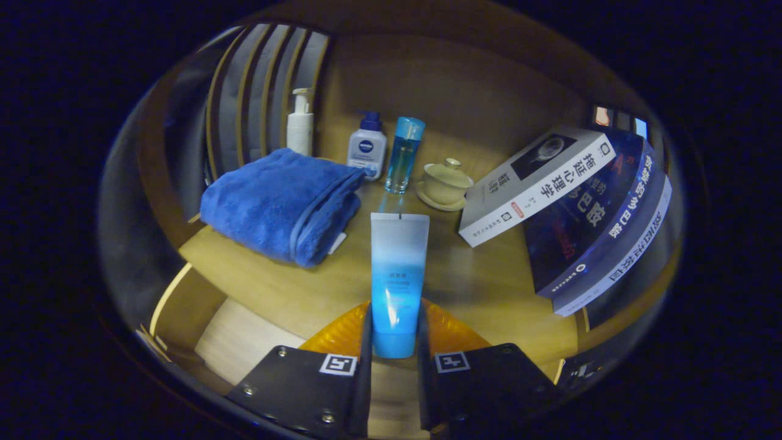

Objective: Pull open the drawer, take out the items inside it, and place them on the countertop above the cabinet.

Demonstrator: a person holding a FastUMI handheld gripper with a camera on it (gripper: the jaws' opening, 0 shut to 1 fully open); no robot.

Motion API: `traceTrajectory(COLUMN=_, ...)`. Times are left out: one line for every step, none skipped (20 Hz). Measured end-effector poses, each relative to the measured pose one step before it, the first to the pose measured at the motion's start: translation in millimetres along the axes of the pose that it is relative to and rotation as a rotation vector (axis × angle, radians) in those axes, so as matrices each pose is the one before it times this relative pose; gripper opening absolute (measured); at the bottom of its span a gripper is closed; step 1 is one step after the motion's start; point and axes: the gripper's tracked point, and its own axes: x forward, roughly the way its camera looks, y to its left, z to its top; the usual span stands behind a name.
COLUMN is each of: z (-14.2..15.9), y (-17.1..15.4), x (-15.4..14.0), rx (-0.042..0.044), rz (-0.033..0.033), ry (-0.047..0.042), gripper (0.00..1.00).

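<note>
My gripper (394,318) is shut on a blue-and-white tube (397,275), both fingers pressing on its blue lower half. The tube stands up between the fingers and hangs over the wooden countertop (489,281). Below and to the left, the open drawer (244,342) shows its pale inner bottom. On the countertop beyond the fingers lies a folded blue towel (281,205).
Along the back of the countertop stand a white pump bottle (300,125), a small white bottle with a blue cap (366,146), a tall clear blue bottle (403,156) and a lidded cup on a saucer (445,183). Stacked books (574,208) lean at the right.
</note>
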Motion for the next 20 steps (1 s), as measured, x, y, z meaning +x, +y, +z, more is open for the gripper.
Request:
traceTrajectory(z=-1.85, y=0.58, x=2.8, rx=-0.00156, rz=0.00051, ry=0.00008, gripper=0.36)
traceTrajectory(z=2.35, y=-0.38, x=-0.44, rx=0.00475, rz=-0.00347, ry=-0.01787, gripper=0.39)
traceTrajectory(z=2.91, y=-0.24, x=1.34, rx=0.00327, rz=0.00004, ry=-0.02633, gripper=0.42)
traceTrajectory(z=5.69, y=-1.87, x=-1.68, rx=0.0014, rz=-0.01019, ry=-0.02528, gripper=0.42)
traceTrajectory(z=3.99, y=-1.9, x=-5.78, rx=-0.00229, rz=-0.00813, ry=-0.02534, gripper=0.48)
traceTrajectory(z=7.37, y=-2.54, x=-4.84, rx=-0.00551, rz=-0.01241, ry=-0.03234, gripper=0.57)
traceTrajectory(z=5.78, y=-2.57, x=-5.88, rx=-0.00455, rz=-0.00983, ry=-0.03415, gripper=0.66)
traceTrajectory(z=5.13, y=-0.28, x=-8.61, rx=-0.00479, rz=-0.0014, ry=-0.03325, gripper=0.76)
traceTrajectory(z=3.88, y=1.69, x=-8.6, rx=-0.0064, rz=0.00487, ry=-0.02994, gripper=0.85)
traceTrajectory(z=3.62, y=2.65, x=-8.24, rx=-0.01225, rz=0.00827, ry=-0.02307, gripper=0.94)
traceTrajectory(z=1.07, y=-0.25, x=-8.81, rx=-0.01327, rz=0.00092, ry=-0.01664, gripper=0.94)
traceTrajectory(z=2.92, y=-0.69, x=-7.72, rx=-0.01488, rz=-0.00459, ry=-0.0213, gripper=0.94)
traceTrajectory(z=1.79, y=-1.0, x=-6.02, rx=-0.01258, rz=-0.00275, ry=-0.02058, gripper=0.95)
traceTrajectory(z=2.13, y=0.39, x=-8.04, rx=-0.0042, rz=-0.00083, ry=-0.01632, gripper=0.96)
traceTrajectory(z=2.61, y=3.15, x=-11.36, rx=0.00981, rz=0.00772, ry=-0.02123, gripper=0.96)
traceTrajectory(z=3.27, y=5.14, x=-11.16, rx=0.01898, rz=0.01419, ry=-0.01862, gripper=0.96)
traceTrajectory(z=2.84, y=4.58, x=-11.47, rx=0.02513, rz=0.01397, ry=-0.02121, gripper=0.96)
traceTrajectory(z=3.75, y=7.37, x=-13.7, rx=0.01955, rz=0.02148, ry=-0.02194, gripper=0.96)
traceTrajectory(z=2.92, y=6.09, x=-13.4, rx=0.00931, rz=0.01566, ry=-0.02358, gripper=0.96)
traceTrajectory(z=2.52, y=5.42, x=-14.82, rx=-0.00042, rz=0.0085, ry=-0.02313, gripper=0.96)
